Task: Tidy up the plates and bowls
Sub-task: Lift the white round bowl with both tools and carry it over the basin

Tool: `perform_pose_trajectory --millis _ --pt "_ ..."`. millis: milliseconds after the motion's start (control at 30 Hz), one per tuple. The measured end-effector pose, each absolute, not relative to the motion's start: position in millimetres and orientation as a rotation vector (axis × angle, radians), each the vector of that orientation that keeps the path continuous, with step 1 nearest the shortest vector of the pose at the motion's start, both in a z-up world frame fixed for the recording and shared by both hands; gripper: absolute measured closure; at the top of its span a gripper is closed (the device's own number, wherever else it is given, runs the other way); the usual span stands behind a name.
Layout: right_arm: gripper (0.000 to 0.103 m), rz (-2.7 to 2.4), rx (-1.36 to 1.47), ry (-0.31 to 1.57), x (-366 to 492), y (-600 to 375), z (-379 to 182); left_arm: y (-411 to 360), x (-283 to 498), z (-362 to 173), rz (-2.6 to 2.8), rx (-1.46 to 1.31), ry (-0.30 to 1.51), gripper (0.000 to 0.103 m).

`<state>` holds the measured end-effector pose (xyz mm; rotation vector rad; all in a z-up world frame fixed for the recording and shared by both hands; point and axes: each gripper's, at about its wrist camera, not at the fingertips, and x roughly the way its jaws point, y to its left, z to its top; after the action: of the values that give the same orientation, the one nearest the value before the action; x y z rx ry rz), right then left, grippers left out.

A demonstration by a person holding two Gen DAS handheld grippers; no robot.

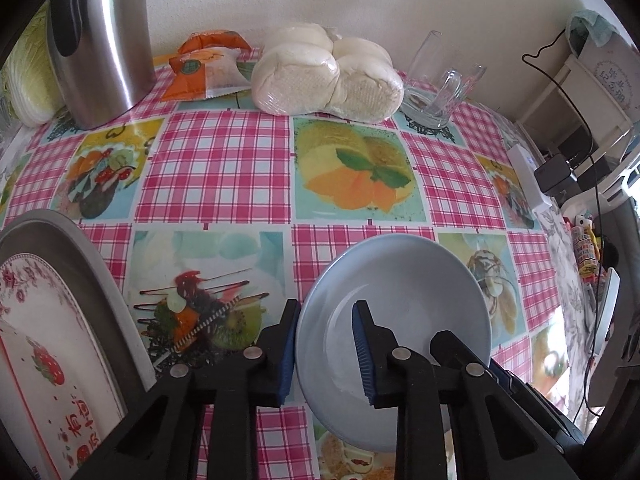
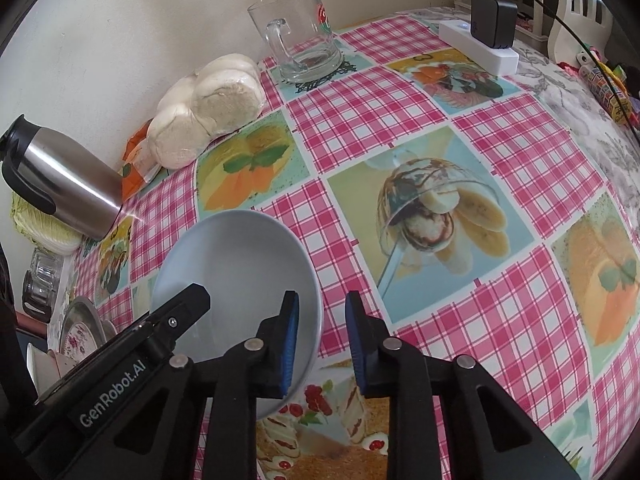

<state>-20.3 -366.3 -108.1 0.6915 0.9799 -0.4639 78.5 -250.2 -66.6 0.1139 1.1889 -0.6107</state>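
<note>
A pale blue bowl [image 1: 400, 300] [image 2: 240, 264] sits on the checked tablecloth. My left gripper [image 1: 326, 348] is open and straddles the bowl's left rim, one finger outside and one inside. My right gripper [image 2: 322, 344] is open and straddles the bowl's right rim the same way. Each gripper shows in the other's view, at the bowl's opposite side. A metal tray [image 1: 100, 280] holding a floral plate [image 1: 44, 332] lies at the left; they also show as a stack of dishes in the right wrist view [image 2: 80, 332].
At the back stand a steel thermos [image 1: 100, 40] [image 2: 64, 188], an orange packet [image 1: 204, 68], wrapped buns [image 1: 324, 76] [image 2: 208, 108], a glass mug [image 1: 440, 92] [image 2: 300, 36] and a cabbage [image 1: 28, 92]. A white power strip [image 2: 480, 48] with a charger lies at the right edge.
</note>
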Motion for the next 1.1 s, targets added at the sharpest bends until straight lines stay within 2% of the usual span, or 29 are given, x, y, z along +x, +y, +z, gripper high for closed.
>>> perform_pose_trajectory --millis 267,400,633,1100 --pt "0.083 -0.444 0.697 0.985 -17 -363 -114 -246 82 -79 -0.602 0.087 1.213 0.085" --pt "0.089 -0.426 0.708 0.979 -17 -363 -115 -246 83 -77 -0.601 0.082 1.211 0.086" --pt "0.090 -0.418 0.718 0.982 -17 -363 -113 -246 81 -71 -0.586 0.090 1.182 0.086" --pt "0.090 -0.405 0.658 0.808 -33 -348 -32 -226 63 13 -0.632 0.042 1.016 0.087"
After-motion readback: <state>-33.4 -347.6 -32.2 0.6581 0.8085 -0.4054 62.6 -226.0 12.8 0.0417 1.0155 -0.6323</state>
